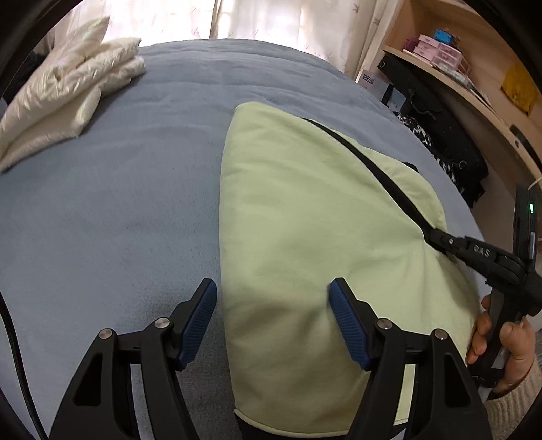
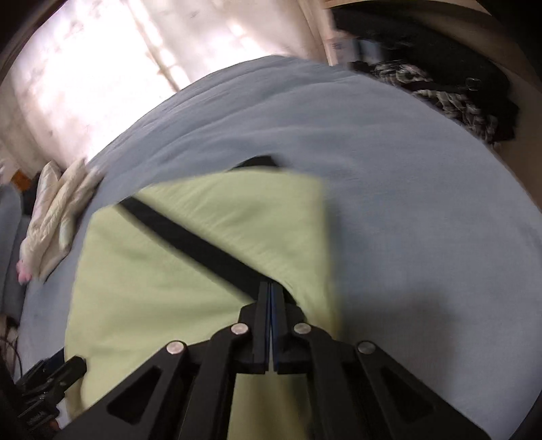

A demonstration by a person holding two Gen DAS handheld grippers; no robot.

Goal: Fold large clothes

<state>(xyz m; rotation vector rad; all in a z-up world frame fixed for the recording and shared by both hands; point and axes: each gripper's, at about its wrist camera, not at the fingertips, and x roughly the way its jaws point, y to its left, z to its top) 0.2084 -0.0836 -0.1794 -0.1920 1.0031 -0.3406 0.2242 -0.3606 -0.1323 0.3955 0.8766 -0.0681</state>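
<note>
A light green garment (image 1: 305,237) with a black strip (image 1: 372,162) along one edge lies partly folded on the blue-grey bed (image 1: 118,203). My left gripper (image 1: 272,291) is open, hovering over the garment's near left edge, holding nothing. My right gripper (image 2: 271,287) is shut on the garment's black strip (image 2: 189,233) at a folded-over flap; it also shows in the left wrist view (image 1: 437,237), at the garment's right side. The right wrist view is blurred by motion. The green garment (image 2: 152,287) fills its lower left.
A folded cream quilted item (image 1: 64,94) lies at the bed's far left, also in the right wrist view (image 2: 57,216). Dark clothes (image 1: 450,152) are piled at the bed's right edge under a wooden shelf (image 1: 474,91). Curtains (image 1: 271,20) hang behind the bed.
</note>
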